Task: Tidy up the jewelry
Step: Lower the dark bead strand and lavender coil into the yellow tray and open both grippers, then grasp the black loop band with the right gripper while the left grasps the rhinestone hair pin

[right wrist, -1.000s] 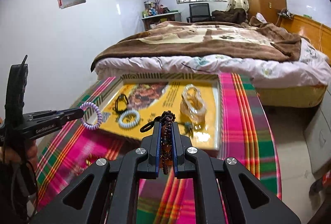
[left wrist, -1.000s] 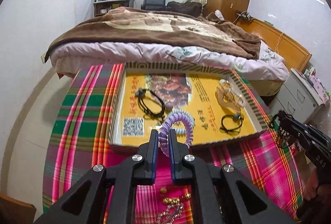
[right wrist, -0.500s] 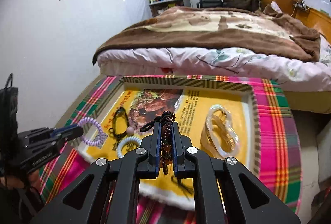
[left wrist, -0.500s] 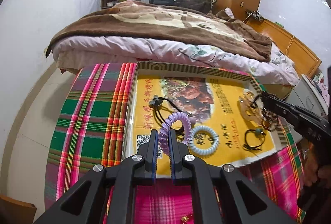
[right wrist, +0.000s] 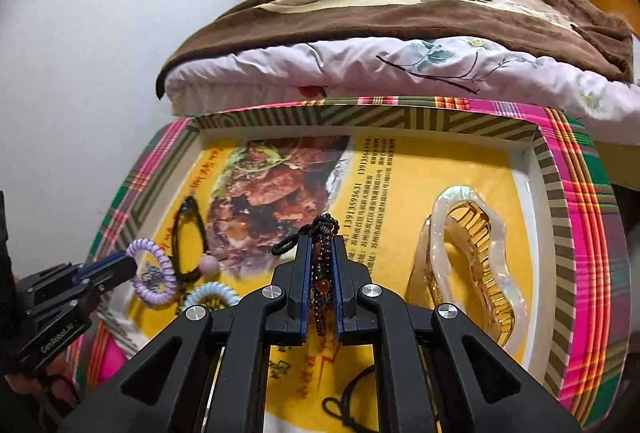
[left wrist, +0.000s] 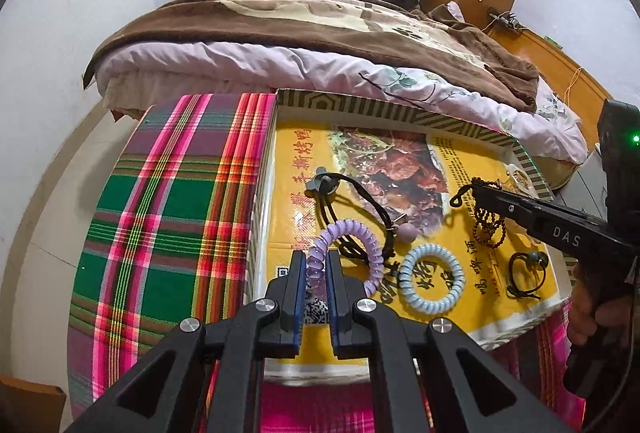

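Both black grippers [left wrist: 316,297] [right wrist: 322,297] show blue-lined fingers, silver screws, and white lettering, seemingly "DAS".

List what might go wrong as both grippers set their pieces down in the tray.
1. The purple coil hair tie in the left gripper hangs over the black cord tie; released here, it may land on it and tangle.
2. The bead bracelet in the right gripper dangles in loops with a black cord, so it could snag on a finger when the jaws open.
3. The hair claw clip lies close by and could get nudged.
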Tool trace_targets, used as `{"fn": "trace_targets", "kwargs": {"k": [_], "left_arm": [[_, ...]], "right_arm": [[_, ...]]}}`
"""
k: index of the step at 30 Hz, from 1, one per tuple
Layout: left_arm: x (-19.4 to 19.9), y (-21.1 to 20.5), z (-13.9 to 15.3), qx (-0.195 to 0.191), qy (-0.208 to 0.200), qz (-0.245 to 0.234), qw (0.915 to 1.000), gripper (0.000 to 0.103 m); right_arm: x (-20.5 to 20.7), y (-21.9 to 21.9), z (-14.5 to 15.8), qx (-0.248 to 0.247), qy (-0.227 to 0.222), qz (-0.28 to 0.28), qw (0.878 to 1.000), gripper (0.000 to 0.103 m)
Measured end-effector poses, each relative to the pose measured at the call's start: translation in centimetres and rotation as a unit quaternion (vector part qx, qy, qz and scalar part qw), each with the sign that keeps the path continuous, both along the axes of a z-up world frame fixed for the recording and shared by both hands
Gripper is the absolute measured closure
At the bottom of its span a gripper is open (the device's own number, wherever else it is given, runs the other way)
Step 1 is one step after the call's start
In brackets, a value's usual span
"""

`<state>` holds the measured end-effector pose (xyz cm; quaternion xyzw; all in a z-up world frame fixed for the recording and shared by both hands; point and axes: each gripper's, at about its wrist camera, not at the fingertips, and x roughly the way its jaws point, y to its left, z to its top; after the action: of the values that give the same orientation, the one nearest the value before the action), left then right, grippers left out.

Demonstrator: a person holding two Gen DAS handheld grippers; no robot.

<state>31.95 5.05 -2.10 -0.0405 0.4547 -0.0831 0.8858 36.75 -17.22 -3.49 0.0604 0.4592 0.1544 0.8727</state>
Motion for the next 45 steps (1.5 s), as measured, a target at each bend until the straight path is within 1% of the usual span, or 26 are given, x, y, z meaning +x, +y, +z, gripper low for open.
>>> {"fn": "trace_targets", "kwargs": {"k": [6, 9, 10, 11, 12, 14, 15, 17, 18, 19, 20, 21, 24, 26, 29, 32, 35, 41, 45], "left_arm": [[0.7, 0.1, -0.9, 0.002, 0.019, 0.010, 0.9998, 0.093], [0.6, 0.3, -1.1, 0.000, 0.021, 0.010, 0.9997, 0.089], [0.6, 0.3, -1.1, 0.000, 0.021, 0.010, 0.9997, 0.086], [0.5, 0.3, -1.0, 0.004, 0.019, 0.012, 0.9997, 0.082], [0.4, 0.2, -0.9, 0.007, 0.017, 0.011, 0.9998, 0.081], [0.3, -0.1, -0.7, 0.005, 0.016, 0.004, 0.9999, 0.071], [0.2, -0.2, -0.7, 0.003, 0.015, 0.003, 0.9999, 0.069], [0.0, -0.4, -0.5, 0.003, 0.017, 0.001, 0.9999, 0.064], [-0.2, -0.5, -0.3, 0.003, 0.015, 0.000, 0.9999, 0.063], [-0.4, -0.5, -0.1, 0.003, 0.012, -0.002, 0.9999, 0.058], [-0.7, -0.6, 0.2, 0.003, 0.009, -0.001, 1.0000, 0.052], [-1.0, -0.5, 0.5, 0.003, 0.005, -0.001, 1.0000, 0.050], [-2.0, -0.5, 1.5, 0.000, -0.006, -0.001, 1.0000, 0.048], [-3.0, -0.6, 2.2, 0.003, -0.014, -0.003, 0.9999, 0.043], [-4.6, -0.6, 3.4, 0.008, -0.031, -0.007, 0.9995, 0.041], [-6.4, -0.4, 4.3, 0.005, -0.043, -0.008, 0.9990, 0.040], [-8.2, -0.2, 5.1, 0.004, -0.053, -0.007, 0.9986, 0.036], [-11.5, 0.5, 5.8, -0.007, -0.058, -0.015, 0.9981, 0.035], [-13.3, 1.5, 5.8, -0.014, -0.059, -0.012, 0.9981, 0.033]], "right_arm": [[0.4, 0.2, -0.4, -0.016, 0.000, -0.005, 1.000, 0.093], [0.3, 0.4, -0.4, -0.020, -0.003, -0.001, 1.000, 0.091], [0.3, 0.4, -0.3, -0.021, -0.003, -0.001, 1.000, 0.090], [0.3, 0.5, -0.3, -0.021, -0.004, -0.002, 1.000, 0.089], [0.2, 0.4, -0.1, -0.021, -0.007, -0.004, 1.000, 0.088], [0.0, 0.4, 0.1, -0.018, -0.009, -0.006, 1.000, 0.083], [0.0, 0.4, 0.2, -0.017, -0.011, -0.006, 1.000, 0.082], [-0.3, 0.4, 0.5, -0.018, -0.013, -0.006, 1.000, 0.073], [-0.5, 0.4, 0.8, -0.018, -0.016, -0.005, 1.000, 0.070], [-0.7, 0.4, 1.0, -0.019, -0.020, -0.004, 1.000, 0.068], [-1.0, 0.4, 1.3, -0.019, -0.025, -0.003, 1.000, 0.068], [-1.4, 0.3, 1.7, -0.019, -0.030, -0.002, 0.999, 0.068], [-2.5, 0.2, 2.5, -0.009, -0.037, -0.001, 0.999, 0.068], [-3.6, -0.1, 3.0, -0.002, -0.045, 0.001, 0.999, 0.068], [-5.4, -0.2, 3.9, 0.006, -0.056, 0.007, 0.998, 0.068], [-7.6, -0.4, 4.8, 0.010, -0.067, 0.014, 0.998, 0.068], [-10.0, -0.6, 5.4, 0.013, -0.075, 0.019, 0.997, 0.068], [-14.2, -0.8, 5.6, -0.001, -0.084, 0.040, 0.996, 0.068], [-16.2, -0.8, 4.9, -0.009, -0.074, 0.055, 0.996, 0.068]]}}
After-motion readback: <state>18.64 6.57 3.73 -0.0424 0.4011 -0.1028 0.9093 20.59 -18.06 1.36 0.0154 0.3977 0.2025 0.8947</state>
